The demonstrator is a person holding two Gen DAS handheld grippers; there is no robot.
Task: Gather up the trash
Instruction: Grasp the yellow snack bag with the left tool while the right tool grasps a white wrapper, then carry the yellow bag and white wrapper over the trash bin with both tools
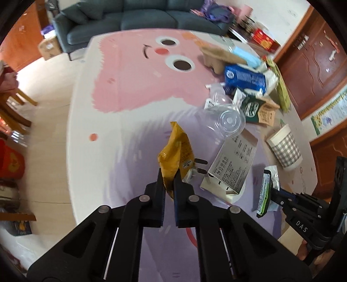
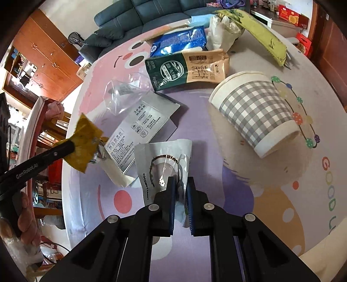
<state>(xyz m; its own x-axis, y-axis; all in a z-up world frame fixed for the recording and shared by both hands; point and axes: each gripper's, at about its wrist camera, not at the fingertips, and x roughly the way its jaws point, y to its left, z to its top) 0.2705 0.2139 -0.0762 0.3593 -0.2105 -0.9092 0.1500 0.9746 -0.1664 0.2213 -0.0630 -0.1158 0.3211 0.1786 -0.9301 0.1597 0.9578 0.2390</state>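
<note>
Two grippers, both loaded. Left gripper (image 1: 168,173) clenched on a yellow wrapper (image 1: 175,149), held up at frame centre above the table (image 1: 121,91). Right gripper (image 2: 179,184) clamped on a white coconut pouch (image 2: 160,160), lower centre of its view; same pouch shows edge-on at lower right of the left view. Just beyond both: grey flattened box (image 2: 138,130) lying printed side up, clear plastic cup (image 2: 123,95) on its side above it. Checked paper cup (image 2: 256,112) tipped over at right. Green-and-tan bag (image 2: 186,69), blue bag (image 2: 180,41) and yellow-green packet (image 2: 260,32) piled toward the upper edge. Dark sofa (image 1: 130,17) behind the table, top of frame.
</note>
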